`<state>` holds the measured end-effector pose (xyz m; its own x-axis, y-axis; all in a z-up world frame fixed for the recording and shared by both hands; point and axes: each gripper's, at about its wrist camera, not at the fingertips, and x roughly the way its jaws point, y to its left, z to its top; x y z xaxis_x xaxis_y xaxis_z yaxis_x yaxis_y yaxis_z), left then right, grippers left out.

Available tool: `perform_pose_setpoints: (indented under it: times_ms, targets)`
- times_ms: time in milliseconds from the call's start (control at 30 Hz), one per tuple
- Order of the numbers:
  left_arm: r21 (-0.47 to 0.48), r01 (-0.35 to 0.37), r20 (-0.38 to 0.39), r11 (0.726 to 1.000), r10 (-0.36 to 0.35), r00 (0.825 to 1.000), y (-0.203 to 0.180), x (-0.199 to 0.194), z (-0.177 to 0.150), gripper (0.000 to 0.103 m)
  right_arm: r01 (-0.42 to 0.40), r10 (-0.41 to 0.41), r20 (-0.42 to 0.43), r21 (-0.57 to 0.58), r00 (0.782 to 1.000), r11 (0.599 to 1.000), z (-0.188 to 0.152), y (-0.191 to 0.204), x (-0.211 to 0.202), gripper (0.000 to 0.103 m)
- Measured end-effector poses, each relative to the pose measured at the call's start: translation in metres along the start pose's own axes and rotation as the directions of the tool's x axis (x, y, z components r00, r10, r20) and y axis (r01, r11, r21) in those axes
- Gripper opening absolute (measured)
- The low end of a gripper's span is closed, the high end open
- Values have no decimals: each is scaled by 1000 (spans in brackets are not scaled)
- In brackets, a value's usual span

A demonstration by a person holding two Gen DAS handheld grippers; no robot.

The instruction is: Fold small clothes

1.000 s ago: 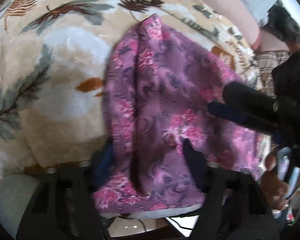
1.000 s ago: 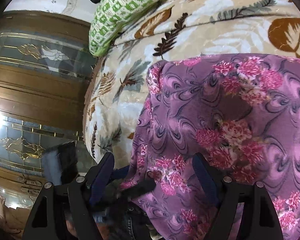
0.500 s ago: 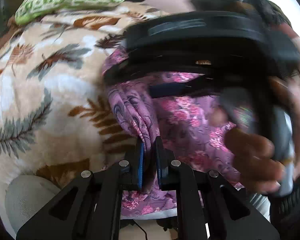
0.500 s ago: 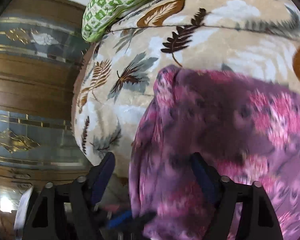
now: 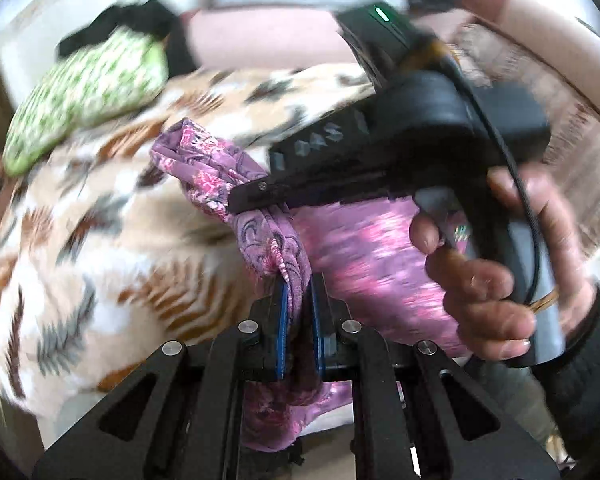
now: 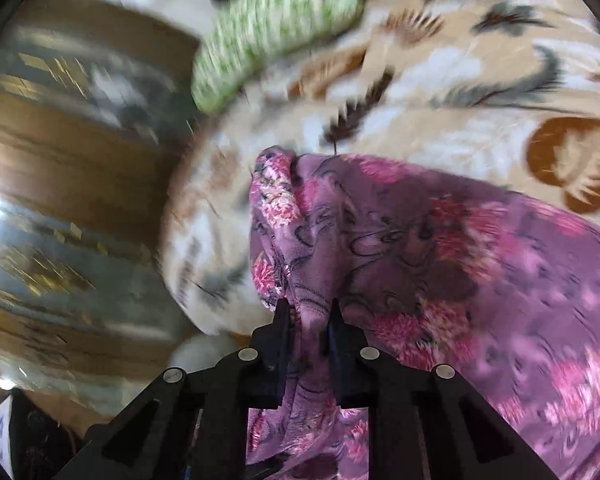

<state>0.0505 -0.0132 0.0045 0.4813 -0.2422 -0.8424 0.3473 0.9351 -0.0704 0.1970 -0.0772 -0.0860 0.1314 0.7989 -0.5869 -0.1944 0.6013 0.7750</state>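
A purple garment with pink flowers lies on a beige leaf-print blanket. My left gripper is shut on a bunched edge of the garment near its bottom. My right gripper is shut on another bunched fold of the same garment. The right gripper's body, held by a hand, also crosses the left wrist view, its tip pinching the fabric further up. Both views are motion-blurred.
A green patterned pillow lies at the far end of the blanket, and shows in the right wrist view too. Wooden glass-panelled furniture stands to the left of the bed. The person's body is at the right.
Both grippers were open around the flat garment a second ago. The left shut on it first, then the right. The fabric is now gathered and lifted, and both views swing.
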Motion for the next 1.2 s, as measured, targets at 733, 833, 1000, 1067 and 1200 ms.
perform_pose_setpoints:
  times_ms: [733, 833, 1000, 1067, 1200]
  targets:
    - [-54, 446, -291, 894, -441, 849, -115, 129, 16, 10, -174, -61, 423, 496, 904, 851, -127, -232, -151, 17]
    - [-34, 456, -253, 889, -449, 857, -99, 102, 9, 24, -88, -147, 492, 422, 858, 902, -138, -207, -188, 49]
    - [-33, 351, -198, 936, -350, 916, -82, 101, -2, 45, -3, -183, 510, 343, 841, 939, -129, -175, -197, 78]
    - [-73, 337, -230, 939, -345, 910, -80, 115, -10, 45, 128, -281, 442, 345, 852, 930, -103, -166, -185, 76]
    - [-89, 365, -276, 927, -375, 885, -91, 133, -18, 45, 415, -502, 268, 321, 823, 851, -58, -169, -166, 28]
